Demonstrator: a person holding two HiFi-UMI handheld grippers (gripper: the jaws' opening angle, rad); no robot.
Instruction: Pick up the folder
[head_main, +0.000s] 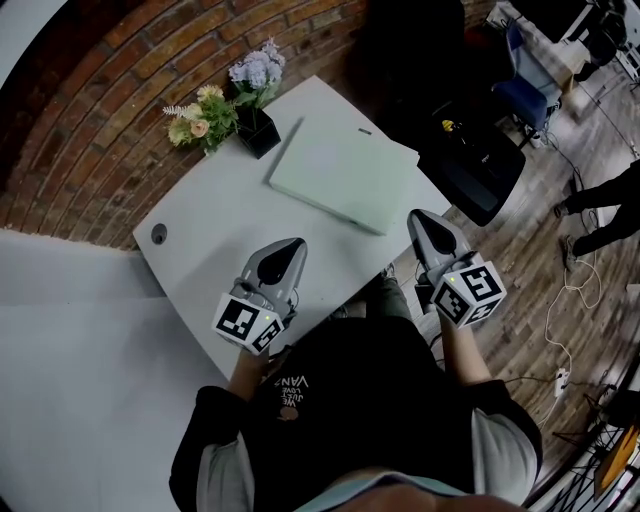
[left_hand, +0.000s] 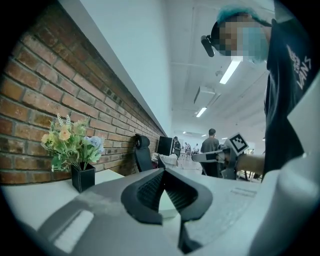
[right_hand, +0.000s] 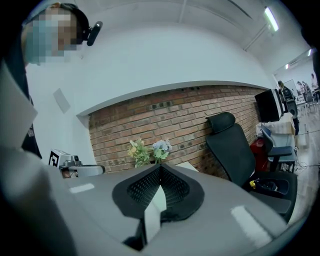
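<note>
A pale green folder (head_main: 345, 170) lies flat on the white table (head_main: 210, 220), towards its far right side. My left gripper (head_main: 293, 247) hovers over the table's near edge, short of the folder, with its jaws shut and nothing between them. Off the table's right corner, just right of the folder's near corner, is my right gripper (head_main: 418, 220), also shut and holding nothing. In the left gripper view the jaws of the left gripper (left_hand: 163, 173) meet at the tip, and the right gripper (left_hand: 220, 156) shows beyond. In the right gripper view the right gripper (right_hand: 160, 168) is likewise shut.
Flowers in a black pot (head_main: 255, 125) stand at the table's far edge beside the folder, against a brick wall (head_main: 100, 90). A cable hole (head_main: 159, 235) sits at the table's left corner. A black office chair (head_main: 470, 165) stands right of the table. A person's legs (head_main: 600, 205) show far right.
</note>
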